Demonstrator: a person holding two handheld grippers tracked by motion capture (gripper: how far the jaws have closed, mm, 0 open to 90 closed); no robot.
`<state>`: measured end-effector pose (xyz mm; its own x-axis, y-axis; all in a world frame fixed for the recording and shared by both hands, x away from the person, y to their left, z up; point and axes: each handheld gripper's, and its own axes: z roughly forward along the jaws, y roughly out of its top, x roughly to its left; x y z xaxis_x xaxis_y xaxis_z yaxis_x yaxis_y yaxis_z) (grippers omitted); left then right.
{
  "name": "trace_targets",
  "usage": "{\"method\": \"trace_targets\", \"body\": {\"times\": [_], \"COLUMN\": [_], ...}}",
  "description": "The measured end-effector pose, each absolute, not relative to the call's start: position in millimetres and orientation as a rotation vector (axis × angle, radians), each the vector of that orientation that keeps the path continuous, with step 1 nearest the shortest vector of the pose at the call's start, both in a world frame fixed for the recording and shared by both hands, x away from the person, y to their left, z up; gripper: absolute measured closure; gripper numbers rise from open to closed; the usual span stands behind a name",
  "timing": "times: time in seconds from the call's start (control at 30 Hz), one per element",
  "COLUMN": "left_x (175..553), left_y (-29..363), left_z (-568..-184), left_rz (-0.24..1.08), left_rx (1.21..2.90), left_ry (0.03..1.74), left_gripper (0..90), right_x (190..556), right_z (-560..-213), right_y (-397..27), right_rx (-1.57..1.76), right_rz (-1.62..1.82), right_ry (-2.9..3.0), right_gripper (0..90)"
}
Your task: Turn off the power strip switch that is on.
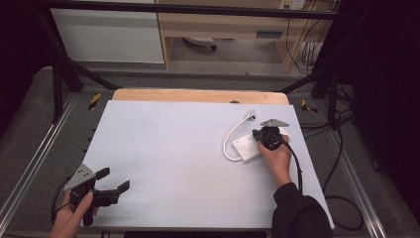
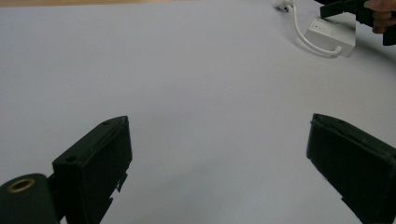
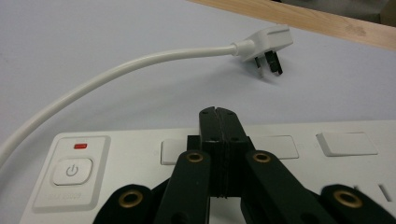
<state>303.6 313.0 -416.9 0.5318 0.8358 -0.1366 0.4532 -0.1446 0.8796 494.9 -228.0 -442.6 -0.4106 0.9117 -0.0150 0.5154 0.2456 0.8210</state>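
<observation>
One white sheet (image 1: 173,158) over wooden table (image 1: 198,95)

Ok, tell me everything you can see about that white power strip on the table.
The power strip is a flat white plastic block lying face up at the right of the white table. One end carries a power button under a small red indicator; rectangular covers run along its face. Its white cable curves away to an unplugged plug lying on the table. The right hand-held gripper, jaws closed, is over its top face; contact is unclear.

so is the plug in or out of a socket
Out: the plug lies loose on the table, prongs bare, its cord curving back to the power strip.
</observation>
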Motion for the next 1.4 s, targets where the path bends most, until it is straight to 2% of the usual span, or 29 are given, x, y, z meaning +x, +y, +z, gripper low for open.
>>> {"method": "trace_targets", "body": {"times": [0.63,1.0,1.13,1.4], "left_x": [303.9,303.9,303.8,303.8], "left_y": [312.8,312.6,313.0,312.6], "left_z": [-417.2,-417.3,-417.2,-417.2], "left_rz": [0.48,0.481,0.483,0.483], "left_rx": [1.781,1.783,1.781,1.784], "left_ry": [1.078,1.077,1.077,1.076], "left_gripper": [6.7,6.7,6.7,6.7], "right_x": [493.0,491.1,490.2,492.4], "right_z": [-435.4,-424.5,-420.3,-413.9], "right_y": [-227.6,-227.6,-226.8,-225.3], "right_rx": [1.296,1.304,1.31,1.338], "right_rz": [1.081,1.135,1.154,1.124], "right_ry": [1.976,1.955,1.945,1.968], "right_gripper": [89.9,83.5,75.6,44.9]}}
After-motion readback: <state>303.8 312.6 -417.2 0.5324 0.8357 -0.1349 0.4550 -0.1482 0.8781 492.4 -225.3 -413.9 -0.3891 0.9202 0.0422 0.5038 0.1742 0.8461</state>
